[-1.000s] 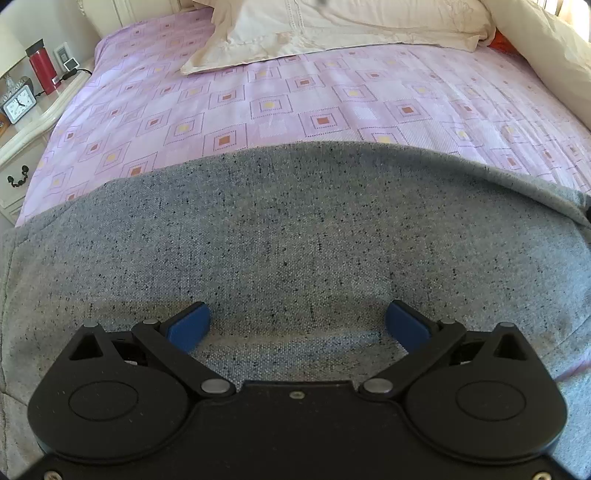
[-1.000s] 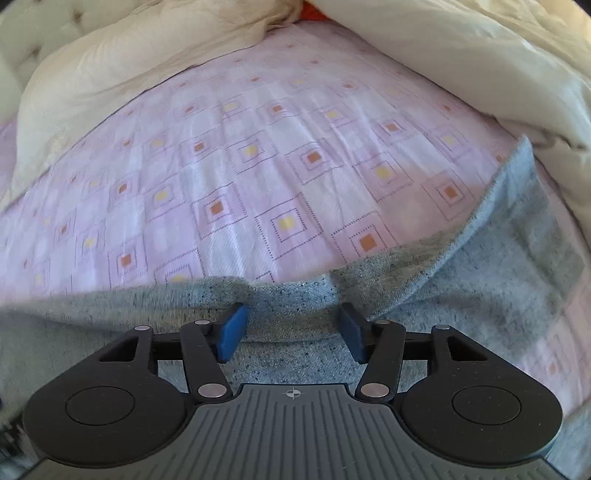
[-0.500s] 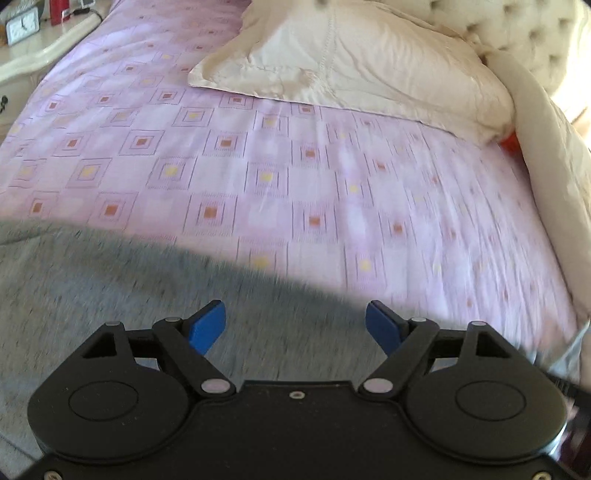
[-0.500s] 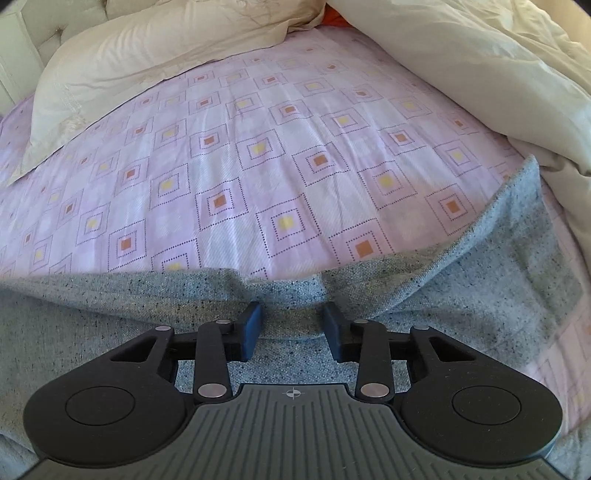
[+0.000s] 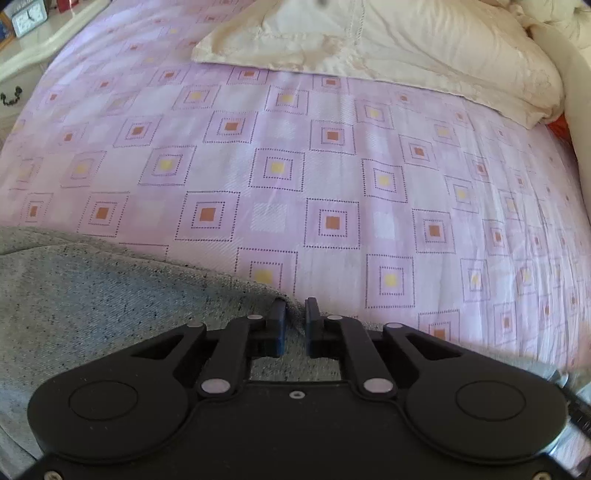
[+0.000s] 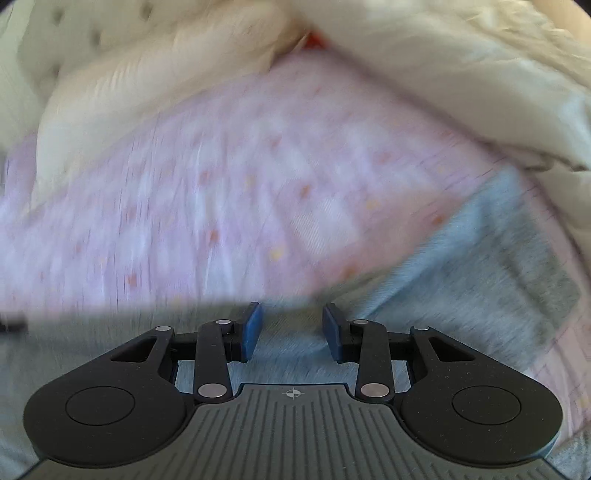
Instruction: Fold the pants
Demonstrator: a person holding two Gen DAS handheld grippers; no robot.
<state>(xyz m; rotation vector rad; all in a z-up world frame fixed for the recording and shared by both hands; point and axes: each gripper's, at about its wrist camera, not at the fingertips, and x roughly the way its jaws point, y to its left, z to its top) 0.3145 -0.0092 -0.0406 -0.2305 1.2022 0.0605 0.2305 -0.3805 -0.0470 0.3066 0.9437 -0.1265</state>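
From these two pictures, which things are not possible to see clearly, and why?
- Right wrist view: motion blur hides whether the right gripper presses the gray pants.
- Left wrist view: the left gripper is closing on the pants; its body covers the cloth beneath.
- Left wrist view: the clock is cut off by the top edge and too small to read.
- Neither view shows the whole pants.

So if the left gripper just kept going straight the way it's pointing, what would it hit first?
Probably the grey pants: the left gripper has its jaws closing on their edge. Just past that lies the pink bedsheet.
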